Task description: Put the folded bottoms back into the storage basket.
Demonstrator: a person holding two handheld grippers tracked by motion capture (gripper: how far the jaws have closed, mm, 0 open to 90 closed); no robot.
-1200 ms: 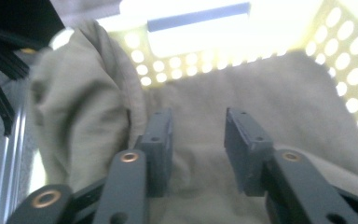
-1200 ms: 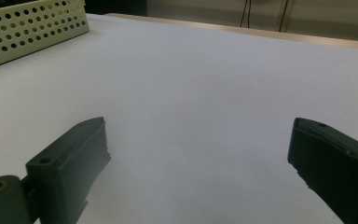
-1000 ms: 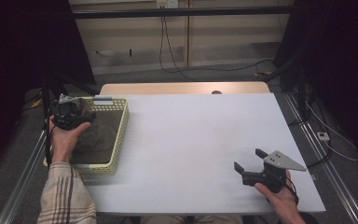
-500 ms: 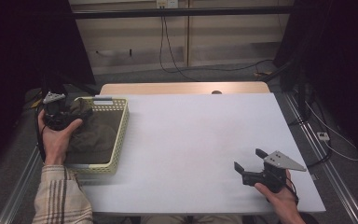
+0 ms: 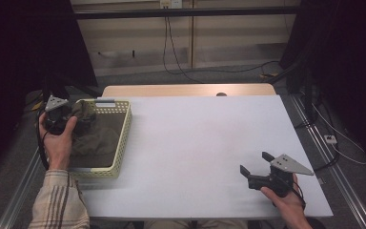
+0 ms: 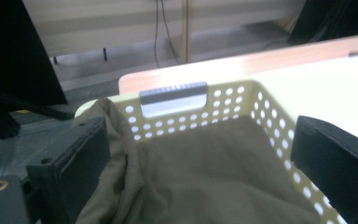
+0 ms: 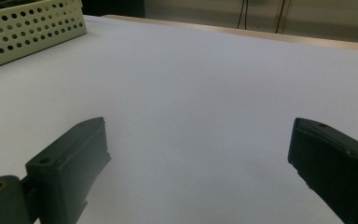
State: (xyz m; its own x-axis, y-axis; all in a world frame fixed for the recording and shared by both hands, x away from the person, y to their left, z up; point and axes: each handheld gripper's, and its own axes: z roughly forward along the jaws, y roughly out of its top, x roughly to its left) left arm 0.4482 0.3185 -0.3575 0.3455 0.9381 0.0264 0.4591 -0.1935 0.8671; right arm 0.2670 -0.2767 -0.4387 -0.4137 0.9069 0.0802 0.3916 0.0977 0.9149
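A pale yellow perforated basket (image 5: 122,138) stands at the table's left edge, and an olive-green cloth (image 5: 95,140) lies crumpled inside it. In the left gripper view the cloth (image 6: 205,172) drapes over the near rim of the basket (image 6: 270,121). My left gripper (image 5: 79,115) hovers at the basket's left rim. Its jaws have just been opening and now stand wide, with the cloth low between them and untouched by the pads. My right gripper (image 5: 255,163) rests near the table's front right, open over bare white tabletop (image 7: 198,140).
A grey handle tab (image 6: 173,98) sits on the basket's far wall. The white table top (image 5: 205,143) stretches between the basket and my right hand. Cables (image 5: 171,52) hang behind the table, and metal rails (image 5: 333,171) run along its sides.
My left hand has shifted a little to the left, from over the cloth to the basket's outer rim. The right hand has not moved.
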